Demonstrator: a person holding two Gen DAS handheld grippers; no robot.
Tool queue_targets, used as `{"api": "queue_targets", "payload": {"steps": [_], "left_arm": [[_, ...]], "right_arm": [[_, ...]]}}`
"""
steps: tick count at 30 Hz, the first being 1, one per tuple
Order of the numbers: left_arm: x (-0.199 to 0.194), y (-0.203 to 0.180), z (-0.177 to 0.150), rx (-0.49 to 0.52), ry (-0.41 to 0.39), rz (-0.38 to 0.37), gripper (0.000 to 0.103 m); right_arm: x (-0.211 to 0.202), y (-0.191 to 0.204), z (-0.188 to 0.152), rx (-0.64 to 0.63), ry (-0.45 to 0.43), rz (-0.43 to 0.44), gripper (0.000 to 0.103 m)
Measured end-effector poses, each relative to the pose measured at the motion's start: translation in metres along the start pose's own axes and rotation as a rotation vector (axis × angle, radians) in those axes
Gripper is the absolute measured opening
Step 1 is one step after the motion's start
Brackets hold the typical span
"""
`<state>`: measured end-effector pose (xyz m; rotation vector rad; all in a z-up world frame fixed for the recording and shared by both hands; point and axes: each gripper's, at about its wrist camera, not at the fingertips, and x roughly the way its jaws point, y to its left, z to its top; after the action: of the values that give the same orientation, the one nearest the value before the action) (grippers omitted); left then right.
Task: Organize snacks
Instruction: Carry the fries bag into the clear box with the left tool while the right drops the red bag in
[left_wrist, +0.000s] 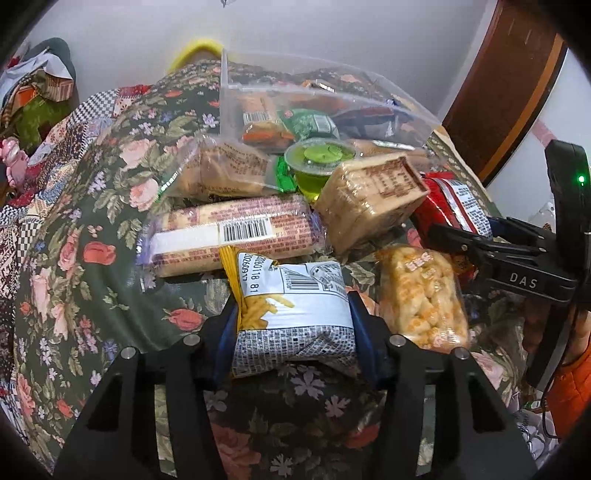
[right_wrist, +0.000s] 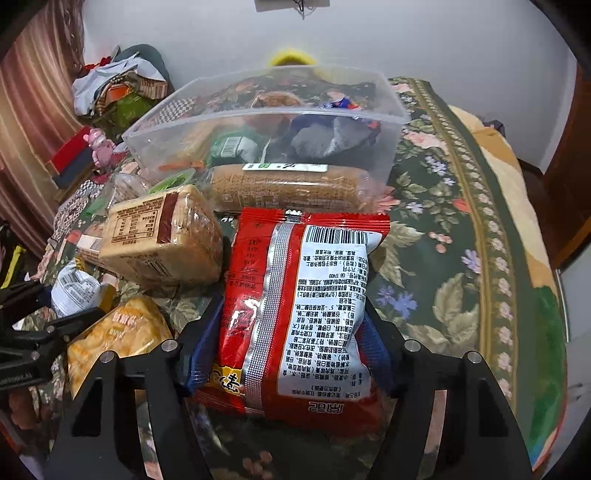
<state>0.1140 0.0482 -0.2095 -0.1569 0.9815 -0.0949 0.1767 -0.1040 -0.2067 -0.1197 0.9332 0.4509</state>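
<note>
While both hands hold snacks:
Left gripper (left_wrist: 293, 314): fingers clamped on small white bag (left_wrist: 291, 306), bottom middle.
Right gripper (right_wrist: 291, 332): fingers clamped on red bag (right_wrist: 295, 295), bottom middle.
Feel: light, soft, crinkly; hold the sides.

I am in a home bedroom: I work over a bed (right_wrist: 461, 229) covered with a dark green floral blanket (left_wrist: 92, 229) that has a patterned border, and a patchwork quilt (left_wrist: 107, 107) lies beyond it. Crumpled clothes (right_wrist: 122, 88) are heaped by the plain white wall (right_wrist: 443, 40), with a reddish curtain (right_wrist: 33, 92) on one side. A brown wooden door frame (left_wrist: 517, 77) stands on the other.
</note>
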Motion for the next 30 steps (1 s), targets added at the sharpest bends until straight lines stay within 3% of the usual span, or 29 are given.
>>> {"api": "queue_targets", "payload": {"steps": [10,17,30], "left_arm": [[-0.040,-0.006,0.023,0.015,-0.107,0.007,0.054],[-0.062,-0.013,0.058,0.023,-0.199,-0.003,0.054],[-0.063,-0.022,0.119,0.034,-0.285,-0.002,0.055]], "right_arm": [[-0.038,-0.011,0.010,0.008,-0.087,-0.017,0.066],[-0.062,-0.008,0.032,0.007,-0.176,-0.010,0.066],[-0.070,-0.003,0.077,-0.013,-0.290,-0.003,0.066]]}}
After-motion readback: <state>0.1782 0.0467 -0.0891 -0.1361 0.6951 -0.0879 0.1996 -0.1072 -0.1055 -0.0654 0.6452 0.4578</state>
